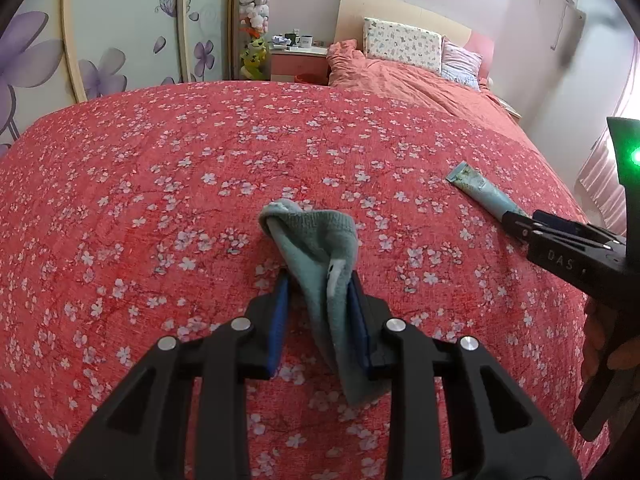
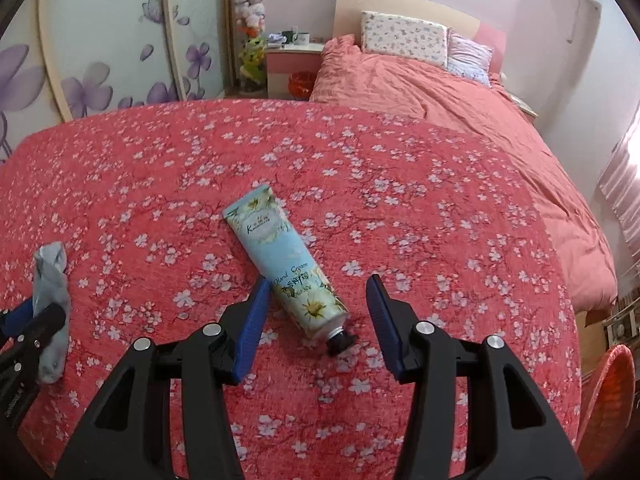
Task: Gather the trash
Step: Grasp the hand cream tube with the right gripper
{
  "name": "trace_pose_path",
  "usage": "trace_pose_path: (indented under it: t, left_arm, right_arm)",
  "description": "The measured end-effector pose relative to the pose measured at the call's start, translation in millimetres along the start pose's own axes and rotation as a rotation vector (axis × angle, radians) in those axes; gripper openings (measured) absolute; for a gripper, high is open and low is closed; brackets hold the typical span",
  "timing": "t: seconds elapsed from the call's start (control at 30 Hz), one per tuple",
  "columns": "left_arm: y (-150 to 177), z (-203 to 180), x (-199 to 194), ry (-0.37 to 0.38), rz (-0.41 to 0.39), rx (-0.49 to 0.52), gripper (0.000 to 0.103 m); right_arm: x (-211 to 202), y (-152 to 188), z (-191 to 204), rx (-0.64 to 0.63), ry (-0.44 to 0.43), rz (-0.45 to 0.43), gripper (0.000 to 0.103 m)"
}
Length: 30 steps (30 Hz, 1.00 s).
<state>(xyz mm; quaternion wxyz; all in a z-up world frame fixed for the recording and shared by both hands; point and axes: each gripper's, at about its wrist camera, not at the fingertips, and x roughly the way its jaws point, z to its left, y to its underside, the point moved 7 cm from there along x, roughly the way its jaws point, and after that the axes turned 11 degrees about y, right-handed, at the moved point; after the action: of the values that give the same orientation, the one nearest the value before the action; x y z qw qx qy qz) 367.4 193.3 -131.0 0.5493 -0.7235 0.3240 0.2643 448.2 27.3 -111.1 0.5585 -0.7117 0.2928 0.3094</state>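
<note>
A teal sock [image 1: 316,240] runs between the blue pads of my left gripper [image 1: 319,276], which is shut on it above the red flowered bedspread [image 1: 160,200]. From the right wrist view the sock [image 2: 50,276] stands up out of that gripper [image 2: 24,320] at the far left. A light blue hand cream tube [image 2: 280,256] lies on the bedspread, black cap toward me. My right gripper [image 2: 319,280] is open and straddles the tube's lower half; the left pad is close beside it and the right pad is well apart. In the left wrist view that gripper [image 1: 516,224] sits at the tube's [image 1: 476,188] near end.
A crumpled pink quilt [image 2: 420,92] and pillows [image 2: 404,38] lie at the bed's far end. A red-orange basket [image 2: 612,400] stands off the bed at the lower right. A small orange bin [image 2: 302,82] sits by the nightstand [image 2: 292,56], beside the flowered wardrobe [image 2: 100,60].
</note>
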Motion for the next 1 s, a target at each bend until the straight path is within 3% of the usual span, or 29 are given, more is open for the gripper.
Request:
trace_pose_path:
  t: [0.13, 0.27, 0.37, 0.6, 0.83, 1.0]
  left_arm:
    - [0, 0, 0, 0.006, -0.002, -0.005, 0.029]
    - [0, 0, 0, 0.006, -0.001, -0.005, 0.029]
    - [0, 0, 0, 0.007, -0.002, -0.006, 0.029]
    - [0, 2, -1, 0.009, -0.002, -0.007, 0.029]
    - [0, 2, -1, 0.008, -0.002, -0.007, 0.029]
    - [0, 1, -1, 0.005, -0.001, -0.005, 0.029]
  right_arm:
    - [-7, 10, -5, 0.028, -0.024, 0.016, 0.033]
    - [-14, 24, -13, 0.088, -0.08, 0.048, 0.033]
    - [-15, 25, -13, 0.097, -0.049, 0.018, 0.044]
    - [-4, 15, 2, -0.002, 0.013, -0.013, 0.043]
    - [-2, 14, 8, -0.042, 0.035, -0.036, 0.029]
    - [-9, 27, -4, 0.038, -0.008, 0.001, 0.029]
